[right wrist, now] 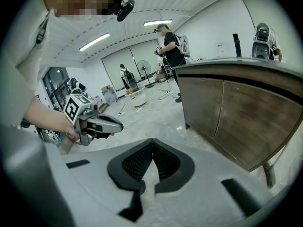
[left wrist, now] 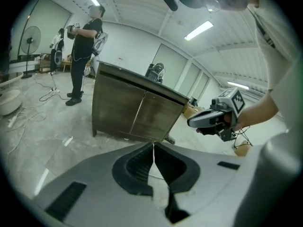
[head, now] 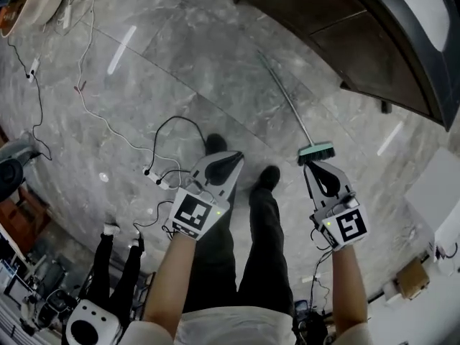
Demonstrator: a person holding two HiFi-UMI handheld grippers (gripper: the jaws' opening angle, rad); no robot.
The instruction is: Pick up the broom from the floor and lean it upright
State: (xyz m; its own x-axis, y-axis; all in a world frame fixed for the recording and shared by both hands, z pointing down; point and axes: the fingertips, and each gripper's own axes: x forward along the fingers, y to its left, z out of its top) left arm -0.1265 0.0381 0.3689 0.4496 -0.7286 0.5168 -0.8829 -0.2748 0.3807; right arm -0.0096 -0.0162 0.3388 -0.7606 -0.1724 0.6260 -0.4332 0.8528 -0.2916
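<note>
The broom lies on the grey floor in the head view: a thin metal handle [head: 284, 99] runs from near the dark cabinet down to a teal head [head: 317, 151]. My right gripper [head: 310, 165] hangs just this side of that head, jaws shut and holding nothing [right wrist: 152, 141]. The left gripper [head: 236, 157] is further left, over my shoes, also shut and empty [left wrist: 153, 148]. Each gripper shows in the other's view, the right gripper [left wrist: 215, 119] and the left gripper [right wrist: 97, 124]. The broom does not show in either gripper view.
A dark wooden cabinet [head: 338, 27] [left wrist: 132, 108] [right wrist: 236, 112] stands past the broom's handle. Cables [head: 93, 106] trail over the floor at left. A person [left wrist: 83, 56] [right wrist: 170, 51] stands beyond the cabinet, and a cardboard box [head: 413, 279] sits at lower right.
</note>
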